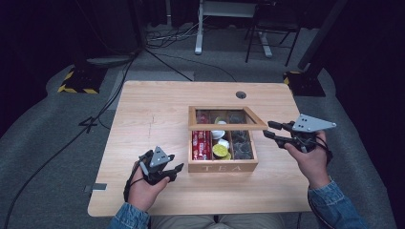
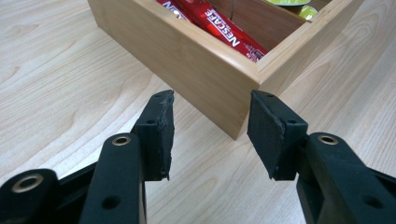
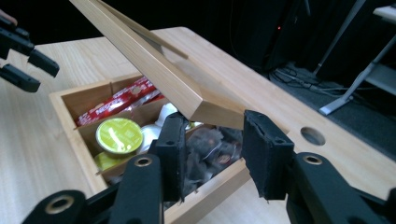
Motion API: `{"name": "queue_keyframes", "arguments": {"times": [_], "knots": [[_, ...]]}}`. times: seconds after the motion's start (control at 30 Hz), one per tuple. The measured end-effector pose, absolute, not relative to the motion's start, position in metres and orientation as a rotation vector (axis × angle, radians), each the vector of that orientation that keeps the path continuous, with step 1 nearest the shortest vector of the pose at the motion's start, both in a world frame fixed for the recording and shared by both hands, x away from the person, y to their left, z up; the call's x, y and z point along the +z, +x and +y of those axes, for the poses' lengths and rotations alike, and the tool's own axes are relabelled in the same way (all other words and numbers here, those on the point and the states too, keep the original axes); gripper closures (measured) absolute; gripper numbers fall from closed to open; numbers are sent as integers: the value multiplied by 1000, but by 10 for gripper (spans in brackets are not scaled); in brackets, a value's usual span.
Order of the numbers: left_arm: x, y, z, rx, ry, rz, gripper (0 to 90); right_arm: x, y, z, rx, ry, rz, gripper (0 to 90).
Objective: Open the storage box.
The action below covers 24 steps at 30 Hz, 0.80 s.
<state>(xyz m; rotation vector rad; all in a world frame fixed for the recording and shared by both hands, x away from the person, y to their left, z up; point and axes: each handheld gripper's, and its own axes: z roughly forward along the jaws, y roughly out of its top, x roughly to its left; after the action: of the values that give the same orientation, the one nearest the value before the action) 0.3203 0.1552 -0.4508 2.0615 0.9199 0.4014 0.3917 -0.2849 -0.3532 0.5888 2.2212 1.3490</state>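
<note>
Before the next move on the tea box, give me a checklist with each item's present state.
1. Lid of the tea box raised partway: ok, it stands tilted above the compartments.
2. Right gripper free of the lid: ok, in the right gripper view its open jaws stand at the lid's corner with the pads not pressing on it.
3. Left gripper empty: ok, jaws open, pointing at the box's near corner, apart from it.
4. What holds the lid up: cannot tell.
5. Contents seated: ok, red sachets, a green-topped capsule and dark tea bags lie inside.
6. Table around the box free: ok.
</note>
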Motion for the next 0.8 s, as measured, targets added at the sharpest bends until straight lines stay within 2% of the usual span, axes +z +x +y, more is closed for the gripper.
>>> {"name": "queue_keyframes", "arguments": {"times": [0.4, 0.8], "knots": [[-455, 304, 180, 425, 2027, 1028, 507, -334, 417, -279, 1420, 526, 2193, 590], [-458, 304, 201, 461, 2003, 1097, 482, -320, 443, -275, 1485, 536, 2145, 571]]}}
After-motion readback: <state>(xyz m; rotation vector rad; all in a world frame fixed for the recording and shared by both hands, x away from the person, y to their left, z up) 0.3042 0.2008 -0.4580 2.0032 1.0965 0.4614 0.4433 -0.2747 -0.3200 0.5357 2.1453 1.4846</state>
